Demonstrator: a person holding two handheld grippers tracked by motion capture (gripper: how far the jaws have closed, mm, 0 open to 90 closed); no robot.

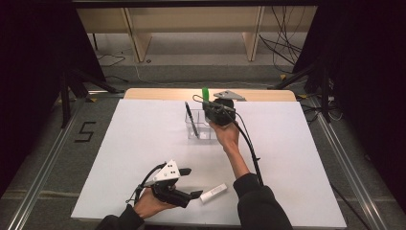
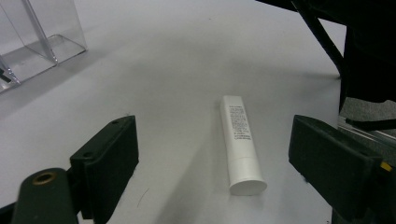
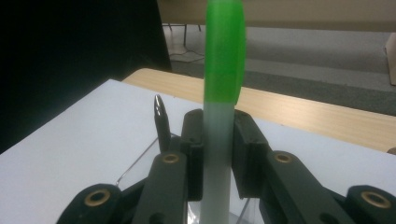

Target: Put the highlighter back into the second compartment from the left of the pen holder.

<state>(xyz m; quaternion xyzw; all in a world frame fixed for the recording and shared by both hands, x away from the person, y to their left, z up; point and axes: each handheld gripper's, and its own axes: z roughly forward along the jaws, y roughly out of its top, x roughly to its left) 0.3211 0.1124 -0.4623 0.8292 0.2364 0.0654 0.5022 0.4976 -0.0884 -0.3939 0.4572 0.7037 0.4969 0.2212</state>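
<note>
My right gripper (image 1: 209,107) hovers over a clear plastic holder (image 1: 198,129) at the far middle of the white table. It is shut on an upright pale stick with a green top (image 3: 224,56); the green end (image 1: 205,92) pokes up above the jaws. A black pen (image 1: 191,120) leans inside the holder, and its tip (image 3: 161,119) stands just left of my right fingers (image 3: 194,140). My left gripper (image 1: 191,182) rests low near the front edge, open wide. A white tube (image 2: 240,144) lies flat on the table between its jaws, untouched; it also shows in the high view (image 1: 213,192).
The white table top (image 1: 143,143) has a wooden strip (image 1: 158,94) along its far edge. The clear holder (image 2: 32,42) stands far from my left gripper. A black cable (image 1: 249,143) trails along the right forearm. Dark stands and floor cables surround the table.
</note>
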